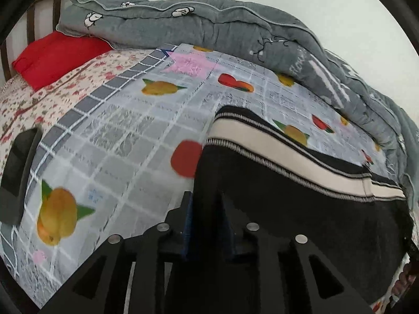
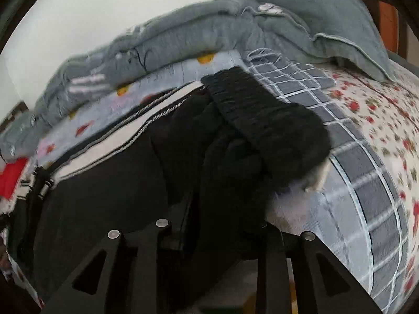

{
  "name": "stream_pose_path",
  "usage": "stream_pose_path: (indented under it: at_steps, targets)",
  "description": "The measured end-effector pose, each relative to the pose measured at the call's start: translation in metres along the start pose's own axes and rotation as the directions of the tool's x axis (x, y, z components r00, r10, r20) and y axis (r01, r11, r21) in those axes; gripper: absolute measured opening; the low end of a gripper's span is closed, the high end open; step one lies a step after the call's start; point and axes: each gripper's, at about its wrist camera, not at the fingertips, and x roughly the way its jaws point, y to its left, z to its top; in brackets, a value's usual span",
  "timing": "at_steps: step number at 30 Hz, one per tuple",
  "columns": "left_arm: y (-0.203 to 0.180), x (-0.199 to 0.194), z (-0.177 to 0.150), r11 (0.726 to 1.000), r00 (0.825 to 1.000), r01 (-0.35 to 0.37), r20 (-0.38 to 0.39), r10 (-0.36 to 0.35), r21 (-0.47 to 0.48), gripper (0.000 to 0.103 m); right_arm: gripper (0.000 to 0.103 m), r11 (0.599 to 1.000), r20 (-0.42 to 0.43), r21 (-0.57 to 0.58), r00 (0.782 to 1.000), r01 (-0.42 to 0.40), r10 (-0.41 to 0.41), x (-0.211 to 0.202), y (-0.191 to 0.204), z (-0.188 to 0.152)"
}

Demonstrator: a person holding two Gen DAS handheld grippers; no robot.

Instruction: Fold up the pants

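Black pants point(image 1: 301, 191) with a cream side stripe edged in white stitching point(image 1: 275, 141) lie on the fruit-print sheet point(image 1: 117, 136). My left gripper point(image 1: 205, 204) is shut on the pants' near edge, with black fabric between its blue pads. In the right wrist view the pants point(image 2: 104, 196) spread to the left, and the ribbed black waistband point(image 2: 262, 115) is turned over toward the right. My right gripper point(image 2: 222, 225) is shut on bunched black fabric of the pants; its fingertips are hidden under the cloth.
A grey quilt point(image 1: 209, 26) is piled along the far side against the white wall. A red pillow point(image 1: 57, 57) lies by the wooden headboard point(image 1: 31, 18). A floral sheet point(image 2: 379, 120) covers the bed's head end. A dark object point(image 1: 21, 172) stands at the left edge.
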Motion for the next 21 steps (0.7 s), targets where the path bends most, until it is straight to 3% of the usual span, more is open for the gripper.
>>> stream_pose_path:
  at_steps: [2,11,17,21]
  targets:
    - [0.008,-0.006,-0.008,1.0,1.0,0.017,-0.008,-0.017,-0.007,0.043,0.042,0.998,0.018,-0.026,0.999,0.052,-0.052,-0.01,0.004,-0.006]
    - [0.025,-0.025,-0.045,0.992,0.992,0.124,-0.004,-0.124,-0.017,0.058,0.044,0.994,0.064,-0.031,0.992,0.107,-0.105,-0.057,0.008,-0.008]
    - [0.028,-0.035,-0.068,0.966,0.968,0.252,0.025,-0.251,-0.049,0.059,0.044,0.996,0.095,-0.019,0.992,0.09,-0.088,-0.082,0.018,-0.002]
    - [0.026,-0.032,-0.069,0.965,0.966,0.257,0.045,-0.254,-0.059,0.061,0.044,0.996,0.09,-0.032,0.993,0.082,-0.079,-0.088,0.026,-0.006]
